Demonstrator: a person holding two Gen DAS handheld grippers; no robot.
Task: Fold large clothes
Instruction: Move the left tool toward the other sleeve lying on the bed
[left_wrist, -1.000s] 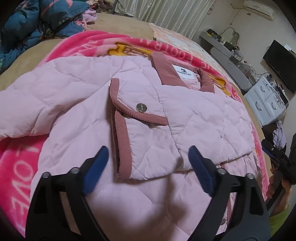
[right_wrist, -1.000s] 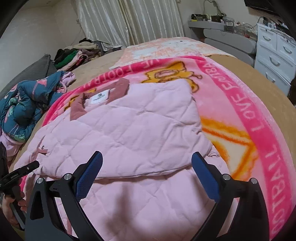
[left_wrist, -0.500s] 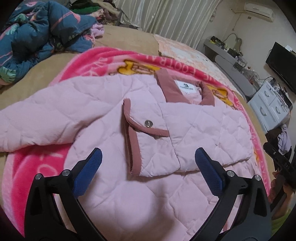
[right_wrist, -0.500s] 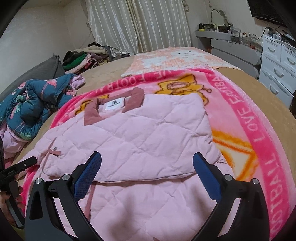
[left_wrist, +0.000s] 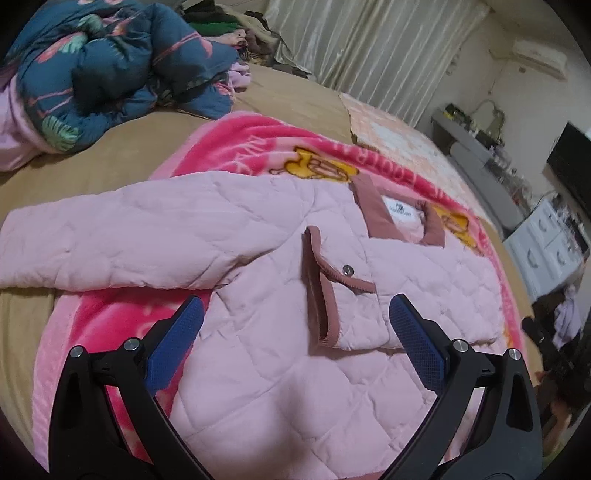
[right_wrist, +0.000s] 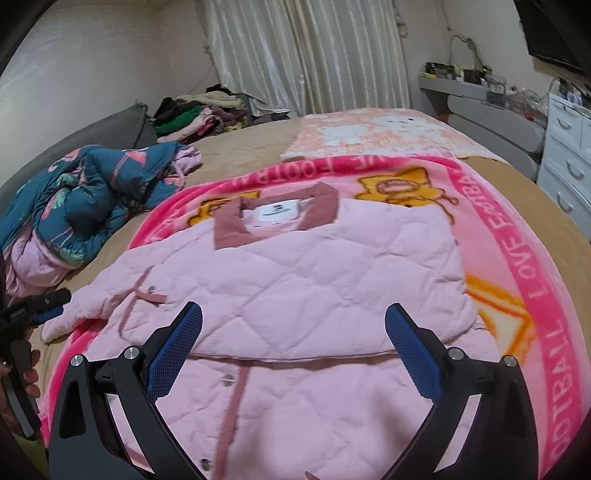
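Observation:
A pale pink quilted jacket (left_wrist: 280, 369) (right_wrist: 325, 280) with dusty-rose trim lies flat on a bright pink blanket (left_wrist: 236, 147) (right_wrist: 517, 266) on the bed, collar at the far end. One sleeve (left_wrist: 122, 243) stretches out to the left; the other side is folded across the body, its cuff and snap (left_wrist: 347, 270) on top. My left gripper (left_wrist: 295, 339) hovers open above the jacket's lower part, nothing between its blue pads. My right gripper (right_wrist: 293, 343) is open too, above the folded edge. The left gripper also shows at the left edge (right_wrist: 40, 310) of the right wrist view.
A crumpled teal floral quilt (left_wrist: 110, 74) (right_wrist: 85, 206) lies at the bed's left. Piled clothes (right_wrist: 199, 110) sit by the curtains. A peach-patterned cloth (right_wrist: 376, 129) covers the far end. White drawers (right_wrist: 569, 170) and a shelf stand to the right. A hand (right_wrist: 22, 380) holds the left gripper's handle.
Both grippers have drawn back and risen from the jacket, which now looks smaller and farther. The left jaws widened slightly. The jacket itself has not moved.

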